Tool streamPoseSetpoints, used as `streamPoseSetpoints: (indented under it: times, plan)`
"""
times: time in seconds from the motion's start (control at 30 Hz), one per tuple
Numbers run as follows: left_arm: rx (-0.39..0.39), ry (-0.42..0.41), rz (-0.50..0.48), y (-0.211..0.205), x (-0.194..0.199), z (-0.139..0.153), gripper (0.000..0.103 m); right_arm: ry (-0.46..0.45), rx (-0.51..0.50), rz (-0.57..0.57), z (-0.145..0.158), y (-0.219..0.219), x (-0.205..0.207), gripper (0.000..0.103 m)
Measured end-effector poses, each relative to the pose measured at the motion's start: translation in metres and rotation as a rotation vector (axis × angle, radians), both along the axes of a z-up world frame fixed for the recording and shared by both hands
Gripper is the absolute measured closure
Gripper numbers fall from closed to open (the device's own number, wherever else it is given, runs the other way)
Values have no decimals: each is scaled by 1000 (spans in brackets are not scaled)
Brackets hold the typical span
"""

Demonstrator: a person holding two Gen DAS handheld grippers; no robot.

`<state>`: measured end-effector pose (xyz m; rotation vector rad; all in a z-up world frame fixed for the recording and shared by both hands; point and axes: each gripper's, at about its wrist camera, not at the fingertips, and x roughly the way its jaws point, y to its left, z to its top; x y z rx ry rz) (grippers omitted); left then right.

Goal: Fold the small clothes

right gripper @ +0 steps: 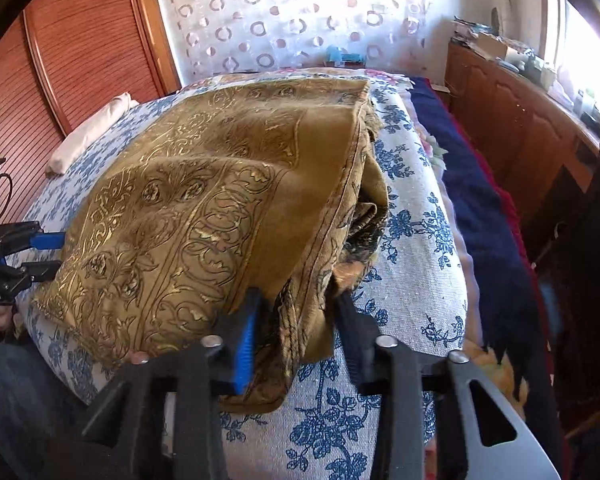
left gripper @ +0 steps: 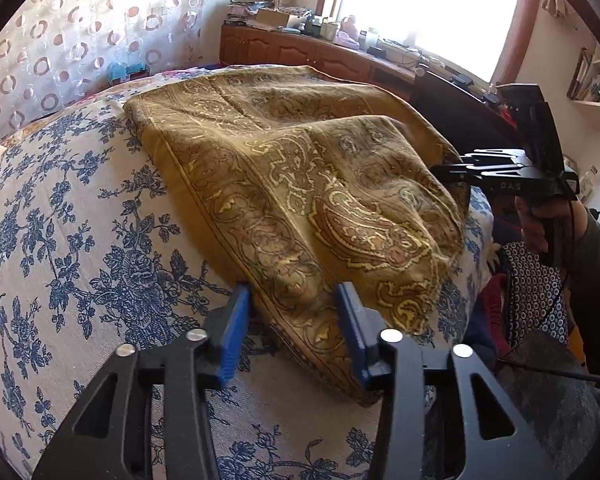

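Note:
A mustard-gold paisley cloth (left gripper: 284,184) lies folded over on a bed with a blue-flowered cover (left gripper: 72,240). My left gripper (left gripper: 292,300) is open, its blue pads (left gripper: 236,320) astride the cloth's near corner edge. My right gripper (right gripper: 296,312) is open, its jaws either side of a bunched corner of the same cloth (right gripper: 204,200). In the left wrist view the right gripper (left gripper: 452,170) reaches in at the cloth's right edge. In the right wrist view the left gripper (right gripper: 54,252) sits at the cloth's left edge.
A patterned white curtain (right gripper: 292,20) hangs behind the bed. A wooden cabinet (left gripper: 300,52) with clutter runs under the bright window. A dark blue blanket (right gripper: 480,208) lies along the bed's right side, a cream pillow (right gripper: 88,136) at far left.

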<state>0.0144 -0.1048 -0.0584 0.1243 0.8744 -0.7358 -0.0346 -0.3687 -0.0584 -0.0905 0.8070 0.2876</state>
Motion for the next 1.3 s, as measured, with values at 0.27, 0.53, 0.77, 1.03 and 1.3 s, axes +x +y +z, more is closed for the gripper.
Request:
streamPoseSetpoints:
  times: [0.27, 0.53, 0.77, 1.03, 1.3]
  plan:
    - [-95, -16, -23, 5, -3, 17, 99, -57, 55, 13, 7, 1, -7, 91]
    - [-240, -126, 44, 22, 27, 84, 99, -184, 191, 35, 58, -8, 0, 92]
    - [-260, -160, 159, 32, 93, 102, 99, -243, 259, -15, 86, -5, 41, 92]
    - [-206, -112, 272, 36, 159, 80, 99, -206, 163, -69, 89, 26, 116, 88]
    - [-122, -78, 318, 25, 192, 62, 99, -275, 122, -74, 102, 56, 88, 47]
